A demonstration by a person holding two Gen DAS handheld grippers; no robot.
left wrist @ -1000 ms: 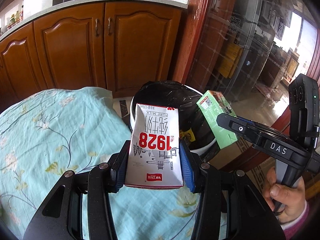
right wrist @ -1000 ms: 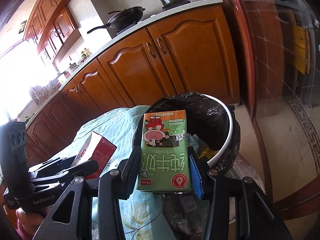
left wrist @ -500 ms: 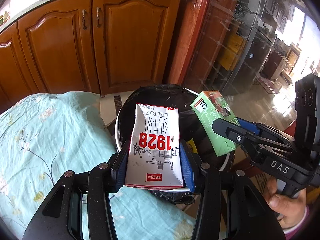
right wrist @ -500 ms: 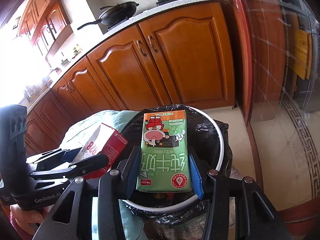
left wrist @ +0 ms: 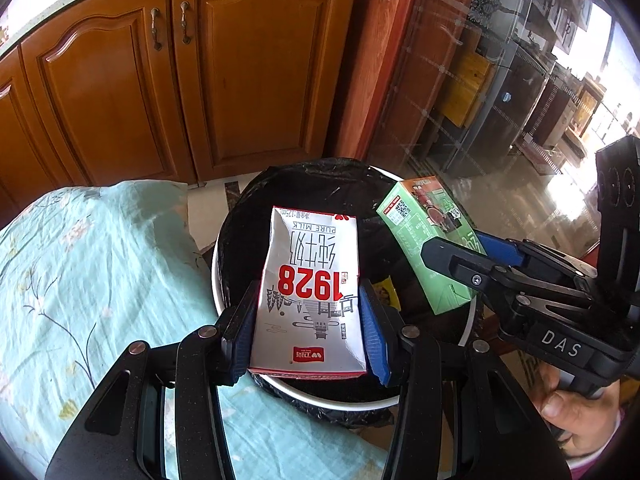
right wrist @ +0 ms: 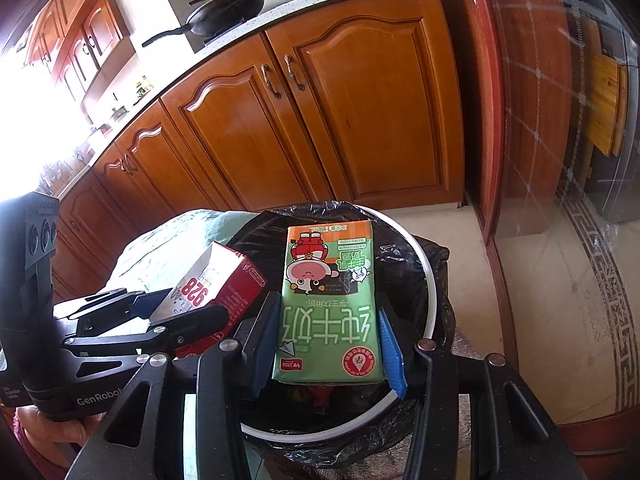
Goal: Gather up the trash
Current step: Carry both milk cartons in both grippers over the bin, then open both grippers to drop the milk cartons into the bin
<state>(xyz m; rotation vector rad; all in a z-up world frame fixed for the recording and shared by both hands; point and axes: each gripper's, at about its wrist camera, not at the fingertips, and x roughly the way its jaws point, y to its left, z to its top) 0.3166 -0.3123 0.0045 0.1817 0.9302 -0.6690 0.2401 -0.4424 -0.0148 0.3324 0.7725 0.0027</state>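
Observation:
A white and red milk carton (left wrist: pixel 310 300) marked 1928 sits between the blue pads of my left gripper (left wrist: pixel 308 328), which is shut on it. It hangs over the round bin (left wrist: pixel 218 280) lined with a black bag. My right gripper (right wrist: pixel 328 340) is shut on a green milk carton (right wrist: pixel 328 304), also above the bin (right wrist: pixel 428 276). From the left wrist view the green carton (left wrist: pixel 424 240) and right gripper (left wrist: pixel 476 256) appear at the right over the bin's far rim. The right wrist view shows the white carton (right wrist: pixel 216 288) and left gripper (right wrist: pixel 172 312) at the left.
A table with a light blue flowered cloth (left wrist: pixel 80 280) lies left of the bin. Wooden cabinet doors (right wrist: pixel 320 120) stand behind, under a counter with a black pan (right wrist: pixel 224 8). A glass partition (left wrist: pixel 500 100) is at the right. A person's hand (left wrist: pixel 576 408) holds the right gripper's handle.
Both grippers have carried their cartons from over the tablecloth to above the bin's opening. The bin now fills more of both views. Both grips are unchanged.

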